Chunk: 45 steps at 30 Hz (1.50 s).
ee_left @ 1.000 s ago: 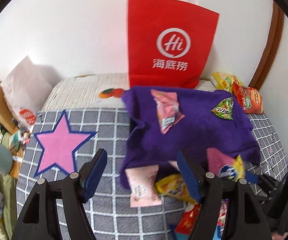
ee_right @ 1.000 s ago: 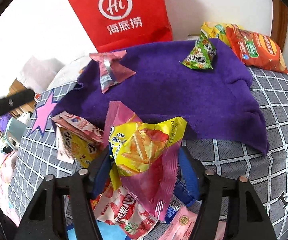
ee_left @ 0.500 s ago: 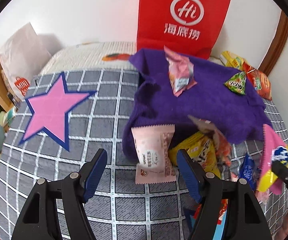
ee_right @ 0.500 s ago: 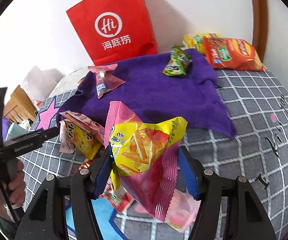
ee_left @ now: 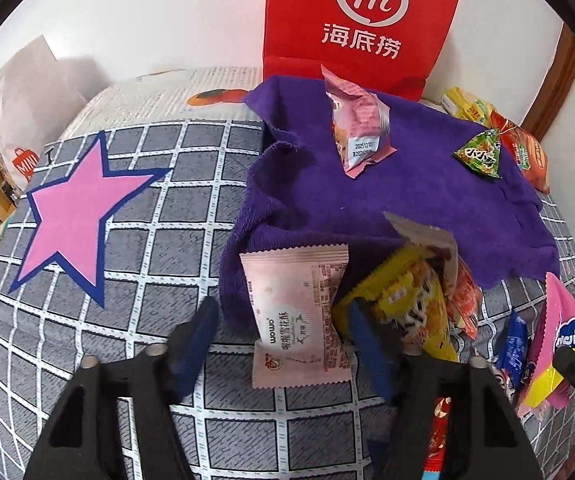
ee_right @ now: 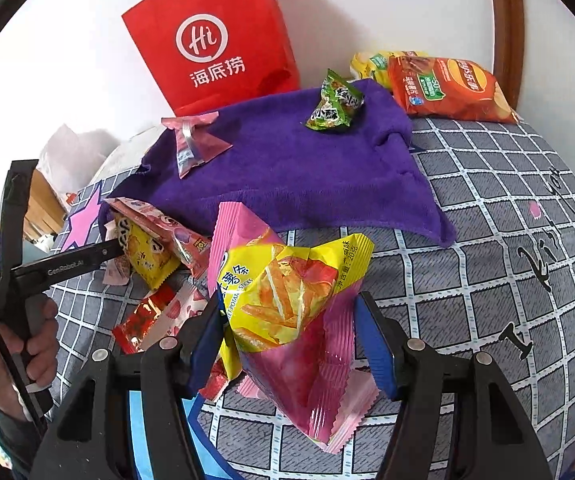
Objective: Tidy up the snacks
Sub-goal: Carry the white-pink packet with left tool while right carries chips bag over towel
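The left claw [ee_left: 283, 328] was closing, its blue pads either side of a pale pink wafer packet [ee_left: 297, 312] but not yet pressing it; the packet lay on the checked bed cover [ee_left: 167, 240], overlapping the near edge of a purple towel [ee_left: 387, 196]. At three o'clock from that packet sat a yellow snack bag [ee_left: 403, 300] in a small heap. The right claw [ee_right: 287, 344] gripped a pink and yellow sweet potato stick bag [ee_right: 287, 292], held above the cover. On the towel, a pink wrapped snack [ee_right: 193, 144] lay toward ten o'clock and a green triangular packet [ee_right: 333, 104] toward one o'clock. A red paper bag [ee_right: 211, 40] stood against the wall at twelve o'clock, and an orange crisp bag [ee_right: 447, 88] lay beyond the towel at two o'clock.
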Each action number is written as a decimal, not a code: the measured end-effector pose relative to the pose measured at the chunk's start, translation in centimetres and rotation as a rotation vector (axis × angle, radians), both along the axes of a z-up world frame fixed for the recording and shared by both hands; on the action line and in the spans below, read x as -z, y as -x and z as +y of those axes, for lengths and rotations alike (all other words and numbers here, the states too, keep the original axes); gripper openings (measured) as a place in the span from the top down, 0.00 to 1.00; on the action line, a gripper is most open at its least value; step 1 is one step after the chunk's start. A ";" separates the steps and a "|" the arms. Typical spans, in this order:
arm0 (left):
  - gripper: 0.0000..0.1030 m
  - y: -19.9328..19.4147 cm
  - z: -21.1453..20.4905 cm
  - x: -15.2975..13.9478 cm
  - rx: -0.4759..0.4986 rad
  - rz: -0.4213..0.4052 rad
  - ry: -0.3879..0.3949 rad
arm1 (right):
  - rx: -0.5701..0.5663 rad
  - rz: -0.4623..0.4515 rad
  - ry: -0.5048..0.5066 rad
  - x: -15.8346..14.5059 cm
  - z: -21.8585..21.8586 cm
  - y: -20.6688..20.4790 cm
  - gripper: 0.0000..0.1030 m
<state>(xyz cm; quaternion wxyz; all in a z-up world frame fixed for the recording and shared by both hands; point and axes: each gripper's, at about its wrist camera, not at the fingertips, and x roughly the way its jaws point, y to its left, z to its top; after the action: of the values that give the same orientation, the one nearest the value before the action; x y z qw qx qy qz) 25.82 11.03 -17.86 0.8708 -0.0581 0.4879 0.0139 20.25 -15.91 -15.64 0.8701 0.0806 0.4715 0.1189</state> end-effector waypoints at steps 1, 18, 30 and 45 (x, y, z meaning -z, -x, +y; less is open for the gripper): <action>0.58 0.0 0.0 0.0 0.002 0.003 0.006 | 0.000 -0.003 -0.001 -0.1 0.0 0.0 0.39; 0.70 3.5 0.4 -5.7 0.023 -0.089 0.019 | 0.022 -0.069 -0.007 -4.1 -1.0 1.8 0.39; 0.70 3.5 -1.7 -10.4 0.072 -0.179 0.022 | 0.021 -0.146 0.004 -8.4 -1.8 0.4 0.39; 0.70 -2.6 -3.1 -11.2 0.086 -0.180 0.012 | -0.033 -0.165 0.011 -9.5 -1.3 -7.6 0.39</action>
<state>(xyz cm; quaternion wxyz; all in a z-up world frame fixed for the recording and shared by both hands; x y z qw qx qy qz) 28.37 7.93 -6.66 0.9106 -0.0433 0.4098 -0.0318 27.81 -17.16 -6.12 0.9044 0.0579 0.4000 0.1370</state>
